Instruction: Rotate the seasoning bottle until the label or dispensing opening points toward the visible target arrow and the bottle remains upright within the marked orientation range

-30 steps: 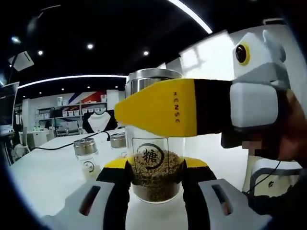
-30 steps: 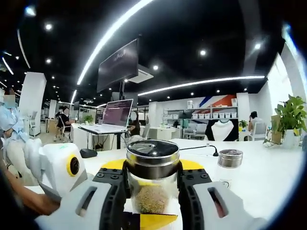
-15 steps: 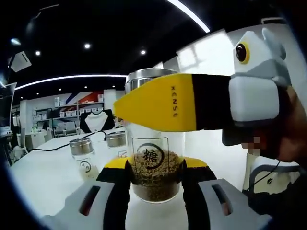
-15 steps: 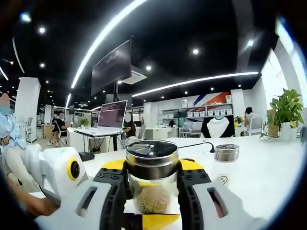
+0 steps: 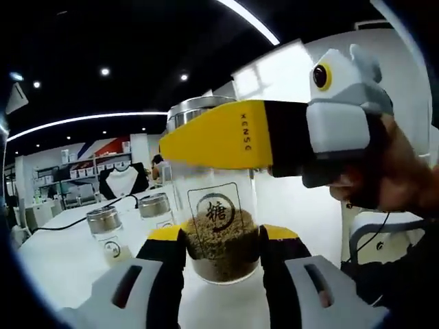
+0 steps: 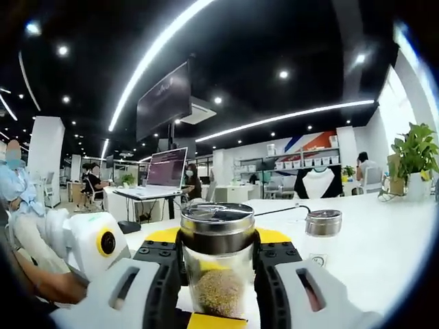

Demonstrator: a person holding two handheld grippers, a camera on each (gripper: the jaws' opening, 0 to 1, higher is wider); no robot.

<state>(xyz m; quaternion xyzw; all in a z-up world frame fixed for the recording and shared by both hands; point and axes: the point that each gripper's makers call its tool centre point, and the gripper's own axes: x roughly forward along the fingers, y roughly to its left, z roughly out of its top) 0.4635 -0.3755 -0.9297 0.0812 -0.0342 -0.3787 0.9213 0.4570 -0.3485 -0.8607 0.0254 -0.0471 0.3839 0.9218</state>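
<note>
The seasoning bottle (image 5: 218, 233) is clear glass with brown granules, a metal lid and a round printed label facing the left gripper view. It stands nearly upright. My left gripper (image 5: 223, 236) is shut on its lower body, a yellow pad on each side. The right gripper's yellow finger (image 5: 226, 133) crosses the bottle just under the lid. In the right gripper view the same bottle (image 6: 218, 274) sits between my right gripper (image 6: 217, 240), which is shut on its neck below the lid (image 6: 217, 218). The left gripper's white body (image 6: 96, 243) shows at the left there.
Two small lidded jars (image 5: 104, 221) (image 5: 154, 204) stand on the white table (image 5: 55, 260) behind the bottle; one jar (image 6: 322, 225) shows in the right gripper view. A cable (image 5: 75, 219), a potted plant (image 6: 415, 154) and a laptop (image 6: 164, 175) lie farther off.
Both views have shifted a little with the hands. The bottle sits slightly nearer and higher in the left gripper view. Both grippers keep their hold, and the label still faces the left camera.
</note>
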